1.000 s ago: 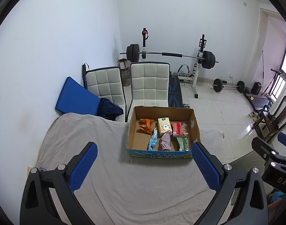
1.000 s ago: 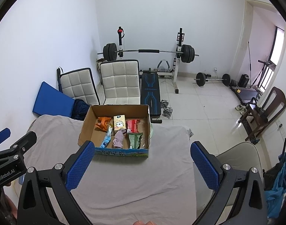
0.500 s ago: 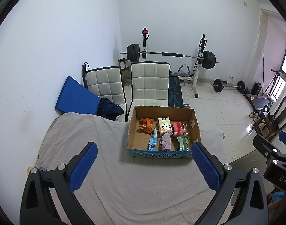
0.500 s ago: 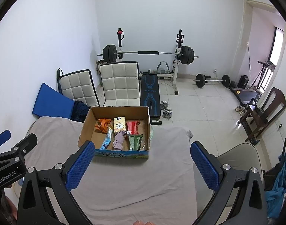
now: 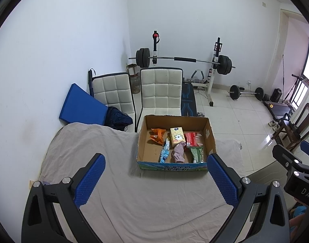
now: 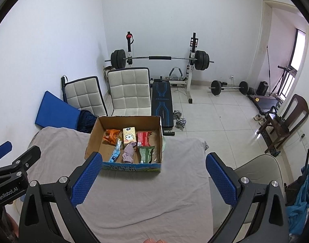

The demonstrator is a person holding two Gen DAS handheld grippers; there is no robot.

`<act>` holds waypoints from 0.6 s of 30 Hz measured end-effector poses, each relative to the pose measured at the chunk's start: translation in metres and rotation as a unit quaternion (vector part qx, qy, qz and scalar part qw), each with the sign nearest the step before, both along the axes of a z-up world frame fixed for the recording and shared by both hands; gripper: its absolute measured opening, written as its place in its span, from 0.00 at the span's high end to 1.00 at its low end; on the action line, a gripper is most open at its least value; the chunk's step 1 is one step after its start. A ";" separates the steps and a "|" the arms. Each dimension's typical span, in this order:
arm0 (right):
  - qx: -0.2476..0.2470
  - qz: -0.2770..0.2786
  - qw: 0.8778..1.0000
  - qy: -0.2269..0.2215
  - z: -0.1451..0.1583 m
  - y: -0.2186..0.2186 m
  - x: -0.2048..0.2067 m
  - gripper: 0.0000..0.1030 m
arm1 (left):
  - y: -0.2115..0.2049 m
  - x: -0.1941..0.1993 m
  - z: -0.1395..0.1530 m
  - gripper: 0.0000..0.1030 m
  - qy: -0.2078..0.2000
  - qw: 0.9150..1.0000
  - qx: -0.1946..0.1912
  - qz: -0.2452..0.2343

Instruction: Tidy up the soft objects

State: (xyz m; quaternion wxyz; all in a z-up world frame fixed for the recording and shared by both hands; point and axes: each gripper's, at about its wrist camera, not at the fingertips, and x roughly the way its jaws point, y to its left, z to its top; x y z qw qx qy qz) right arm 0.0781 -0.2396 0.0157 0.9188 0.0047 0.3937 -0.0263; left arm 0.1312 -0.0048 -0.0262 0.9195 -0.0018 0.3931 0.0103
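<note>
An open cardboard box stands on a table covered with a grey cloth. Inside lie an orange packet, a yellow tissue pack, a red packet, a blue-white packet, a crumpled pink cloth and a green packet. My left gripper is open and empty, held above the cloth in front of the box. My right gripper is open and empty, also short of the box.
Two white padded chairs and a blue mat stand behind the table. A barbell rack, a bench and dumbbells are on the tiled floor. A wooden chair is at the right.
Both views have drifted very slightly; the box sits a touch higher in the right wrist view. Both grippers remain open and empty.
</note>
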 end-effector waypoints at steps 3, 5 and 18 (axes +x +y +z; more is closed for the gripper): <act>-0.001 -0.001 1.000 -0.001 0.000 0.000 -0.003 0.00 | 0.000 0.000 0.000 0.00 0.000 1.000 0.001 0.000; -0.001 -0.002 1.000 -0.002 0.000 0.000 -0.003 0.00 | 0.000 0.000 0.000 0.00 -0.001 1.000 0.000 -0.001; -0.001 -0.003 1.000 -0.004 0.003 -0.001 -0.003 0.00 | 0.000 -0.001 0.001 0.00 -0.002 1.000 0.000 -0.001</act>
